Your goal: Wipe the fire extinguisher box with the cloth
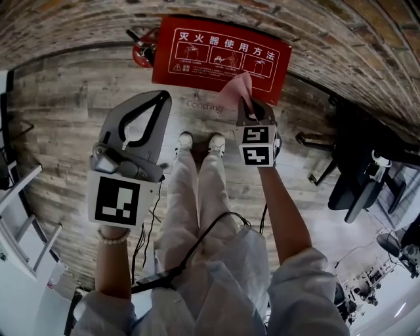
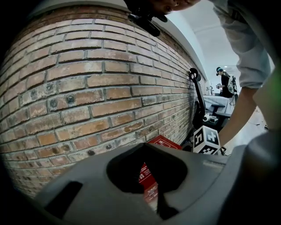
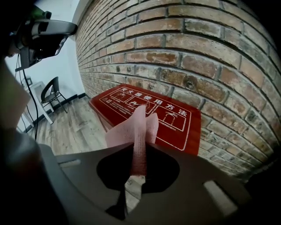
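The red fire extinguisher box [image 1: 223, 56], with white instruction print on its top, lies on the wood floor against the brick wall; it also shows as the box [image 3: 153, 110] in the right gripper view. My right gripper [image 1: 251, 108] is shut on a pink cloth [image 1: 235, 92], held a little above the box's near edge. The cloth [image 3: 134, 127] sticks up between the jaws. My left gripper [image 1: 159, 98] hangs left of the box, shut and holding nothing. Through its opening I see a strip of the red box [image 2: 147, 180].
The brick wall [image 1: 197, 10] runs behind the box. A red extinguisher [image 1: 143, 47] sits at the box's left end. A black office chair [image 1: 357, 177] stands right, a white rack [image 1: 20, 223] left. My shoes [image 1: 200, 141] and a cable [image 1: 197, 243] are below.
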Demonstrator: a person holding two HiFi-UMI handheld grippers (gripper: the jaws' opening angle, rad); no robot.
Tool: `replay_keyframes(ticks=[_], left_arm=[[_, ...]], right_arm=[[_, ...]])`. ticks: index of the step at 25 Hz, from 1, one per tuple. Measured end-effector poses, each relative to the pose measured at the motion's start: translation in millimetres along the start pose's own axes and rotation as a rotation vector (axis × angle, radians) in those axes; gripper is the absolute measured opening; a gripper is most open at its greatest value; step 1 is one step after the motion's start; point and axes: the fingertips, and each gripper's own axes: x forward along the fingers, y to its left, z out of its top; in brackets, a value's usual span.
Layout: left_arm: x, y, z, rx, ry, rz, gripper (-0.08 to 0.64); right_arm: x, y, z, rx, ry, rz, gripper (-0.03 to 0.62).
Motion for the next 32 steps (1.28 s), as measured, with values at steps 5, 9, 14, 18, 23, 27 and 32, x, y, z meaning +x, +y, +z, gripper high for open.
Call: replay_keyframes(ticks=[5,9,14,18,23,27,32], left_arm=[[2.9,-6.1,2.7,0.004,0.001,-0.007,-0.003],[4.1,-10.6,3.1,0.003,0.005,-0.009,-0.003],[5.7,-15.2,3.9,0.005,0.005,-0.011,-0.003],[4.7,-19.1,5.7,0.01,0.004,-0.013,-0.003],[-6.1,-24.9,20.4,0.032,-0.019,-0.016,-0.003],[-21.9,-25.2,43.1,0.047,-0.049,-0.013,-0.003],[-49.5,-37.4,79.3,0.088,-0.079,-0.04,-0.003]], right_arm=[[-9.8,-25.5,-16.7,0.02,0.02,-0.047,0.017],[-17.9,-45.9,-31.0,0.027,0.045,-0.084,0.017],[-25.0,-71.1,-48.7,0.033,0.076,-0.136,0.017],[-28.0,-73.0,-52.4,0.027,0.076,-0.131,0.017],[-47.0,-61.9,-38.3,0.048,0.028,-0.105,0.017],[-80.2,-49.8,-3.8,0.013,-0.055,-0.095,0.017],[-142.5,-27.8,51.6,-0.064,-0.162,-0.059,0.017]])
